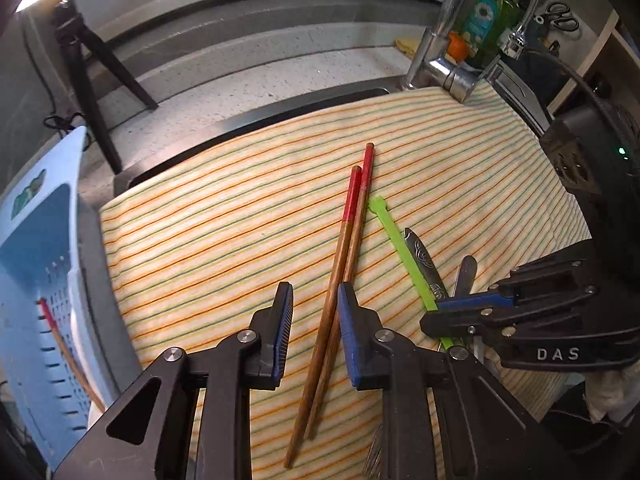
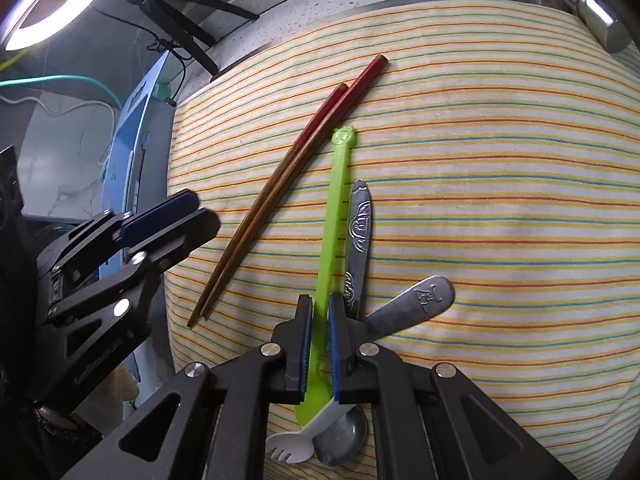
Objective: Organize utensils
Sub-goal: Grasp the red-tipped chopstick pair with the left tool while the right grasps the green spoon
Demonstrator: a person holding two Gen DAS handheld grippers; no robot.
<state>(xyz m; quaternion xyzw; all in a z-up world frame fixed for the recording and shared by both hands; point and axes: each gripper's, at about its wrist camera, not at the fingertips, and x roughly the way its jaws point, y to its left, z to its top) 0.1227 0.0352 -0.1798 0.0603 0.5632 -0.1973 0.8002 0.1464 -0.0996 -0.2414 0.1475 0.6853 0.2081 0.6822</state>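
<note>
Right gripper (image 2: 318, 344) seen closed on green spoon (image 2: 332, 236), mid-handle; handle axis run straight ahead between fingers, bowl behind tips, on striped cloth (image 2: 500, 200)

Left gripper (image 1: 314, 328) held open, nothing gripped; chopstick pair (image 1: 340, 264) lain between its fingers, long axis forward, red ends far

Metal spoons (image 2: 360, 236) just right of green spoon, touching

Blue basket (image 1: 44, 280) at far left, nearer left gripper; one chopstick inside

We are losing green utensil (image 2: 329, 240) lower end behind right gripper (image 2: 319, 344) pads. White fork (image 2: 296, 442) handle, steel spoon (image 2: 340, 436) bowl partly hiding under them. Faucet (image 2: 592, 12) getting cropped at upper right edge. Bottle (image 1: 486, 16) label staying unreadable.
</note>
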